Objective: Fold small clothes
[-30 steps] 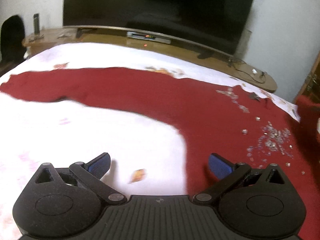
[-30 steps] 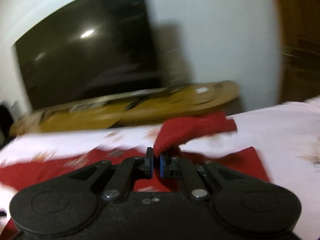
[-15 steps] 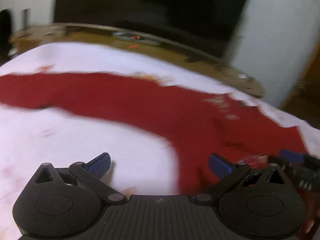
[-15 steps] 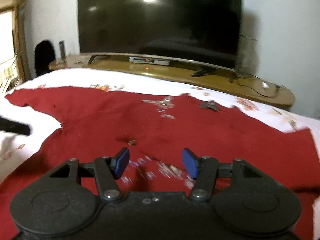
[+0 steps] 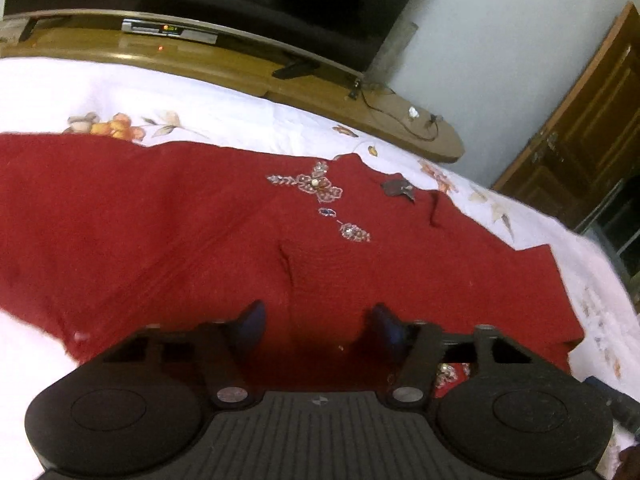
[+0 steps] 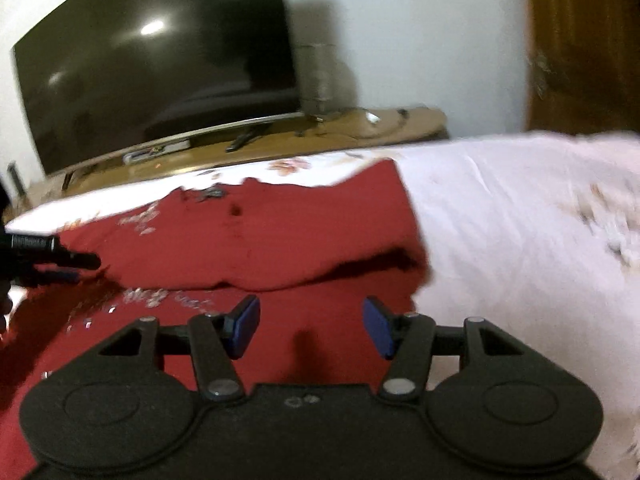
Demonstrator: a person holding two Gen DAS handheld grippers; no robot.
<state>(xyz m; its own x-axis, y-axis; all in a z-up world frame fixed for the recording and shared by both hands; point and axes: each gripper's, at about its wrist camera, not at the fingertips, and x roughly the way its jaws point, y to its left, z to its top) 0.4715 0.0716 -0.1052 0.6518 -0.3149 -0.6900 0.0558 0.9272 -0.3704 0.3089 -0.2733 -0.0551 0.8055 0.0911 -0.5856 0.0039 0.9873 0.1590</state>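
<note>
A dark red garment [image 5: 200, 232] with beaded embroidery [image 5: 320, 188] lies spread on the white floral bed sheet [image 5: 120, 92]. My left gripper [image 5: 318, 328] is open and empty, low over the garment's near part. In the right wrist view the garment [image 6: 260, 232] has its right part folded over onto itself. My right gripper [image 6: 310, 328] is open and empty just above the lower layer, near the garment's right edge. The left gripper's tip [image 6: 72, 259] shows at the left edge of the right wrist view.
A large dark TV [image 6: 152, 64] stands on a wooden bench [image 5: 248, 76] beyond the bed's far edge. A wooden door [image 5: 580, 128] is at the right. White sheet [image 6: 520, 240] extends right of the garment.
My right gripper let go of the red sleeve it held, opened, and the sleeve now lies folded over. My left gripper moved right, over the garment.
</note>
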